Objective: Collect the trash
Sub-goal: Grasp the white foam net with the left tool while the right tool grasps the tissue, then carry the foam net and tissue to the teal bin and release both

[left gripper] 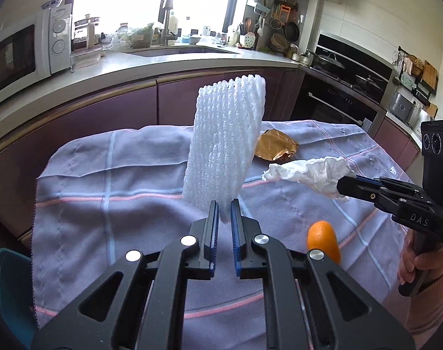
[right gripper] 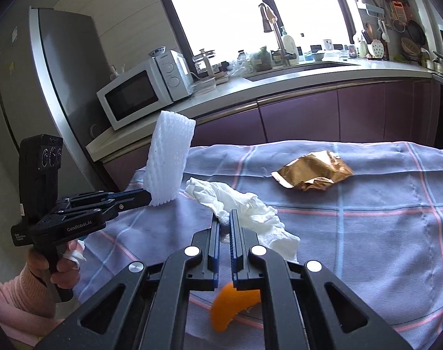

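Lilac checked cloth (left gripper: pixel 134 180) beneath purple kitchen cabinets (left gripper: pixel 119 108).

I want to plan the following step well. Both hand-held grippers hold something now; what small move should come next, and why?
Probably carry both pieces away to a bin, which no view shows. The left hand-held gripper is shut on the white foam net, the right hand-held gripper on the crumpled tissue, both off the cloth. The gold wrapper and orange peel lie there.
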A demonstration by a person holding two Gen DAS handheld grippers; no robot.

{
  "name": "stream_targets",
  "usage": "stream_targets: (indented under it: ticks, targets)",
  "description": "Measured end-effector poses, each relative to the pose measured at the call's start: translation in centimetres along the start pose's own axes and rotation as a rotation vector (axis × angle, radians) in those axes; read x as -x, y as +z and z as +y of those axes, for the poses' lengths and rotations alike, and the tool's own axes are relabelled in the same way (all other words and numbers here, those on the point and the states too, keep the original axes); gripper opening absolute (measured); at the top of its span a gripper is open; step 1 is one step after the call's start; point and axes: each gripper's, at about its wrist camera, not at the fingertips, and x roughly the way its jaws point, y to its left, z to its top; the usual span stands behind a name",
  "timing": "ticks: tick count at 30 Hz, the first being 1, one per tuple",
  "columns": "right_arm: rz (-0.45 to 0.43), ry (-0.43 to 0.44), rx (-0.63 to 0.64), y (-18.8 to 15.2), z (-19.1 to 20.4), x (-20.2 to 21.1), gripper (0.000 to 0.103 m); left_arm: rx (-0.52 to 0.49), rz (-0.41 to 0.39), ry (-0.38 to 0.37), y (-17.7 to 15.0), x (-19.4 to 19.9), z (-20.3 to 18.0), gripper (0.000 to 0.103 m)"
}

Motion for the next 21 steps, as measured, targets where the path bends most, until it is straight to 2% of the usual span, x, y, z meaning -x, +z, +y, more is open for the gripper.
stream_targets:
  ticks: [12,21]
  targets:
    - [0.058,0.146,0.072,0.2,6.4,-3.4,0.005,0.109,-0.037,0.118,-5.0,7.7,7.4,0.009]
    - [0.115,0.258,0.161,0.5,12.8,-6.7,0.005,0.189,-0.071,0.223,-8.1,13.1,12.1,0.009]
